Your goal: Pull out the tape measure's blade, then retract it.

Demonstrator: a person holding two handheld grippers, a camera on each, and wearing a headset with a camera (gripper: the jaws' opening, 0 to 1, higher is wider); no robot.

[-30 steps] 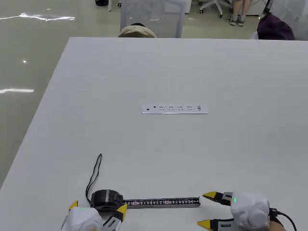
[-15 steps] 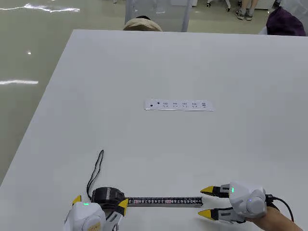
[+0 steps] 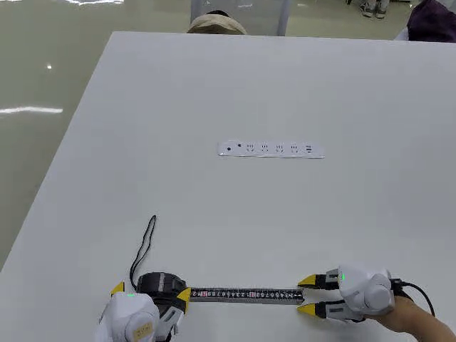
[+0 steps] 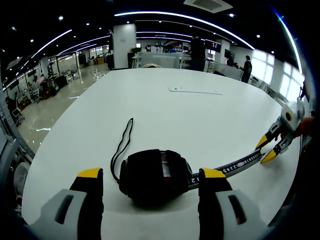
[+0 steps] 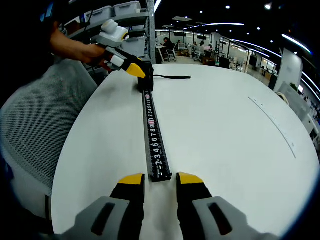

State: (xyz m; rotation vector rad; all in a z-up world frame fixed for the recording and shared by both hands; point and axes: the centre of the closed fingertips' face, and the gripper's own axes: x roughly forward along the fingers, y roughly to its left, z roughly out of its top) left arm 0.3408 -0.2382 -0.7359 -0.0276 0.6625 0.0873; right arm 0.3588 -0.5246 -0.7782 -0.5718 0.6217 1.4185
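A black tape measure case [image 3: 159, 286] [image 4: 155, 175] lies on the white table near its front edge, with a black wrist loop [image 3: 142, 249] trailing away from it. My left gripper [image 3: 150, 291] [image 4: 151, 174] is open and straddles the case, one yellow tip on each side. The blade [image 3: 246, 293] [image 5: 151, 125] lies drawn out flat to the right. Its end sits between the yellow tips of my right gripper [image 3: 307, 295] [image 5: 161, 179], whose jaws stand narrowly open around it.
A white power strip [image 3: 271, 149] is set into the middle of the table [image 3: 285, 85]. The table's left edge drops to a shiny floor. A grey mesh chair back [image 5: 30, 135] is near the right gripper. A tan chair top [image 3: 217, 25] sits at the far edge.
My right gripper's jaws have narrowed and come in around the blade's end. The left gripper stays around the case. The head camera has tilted down a little.
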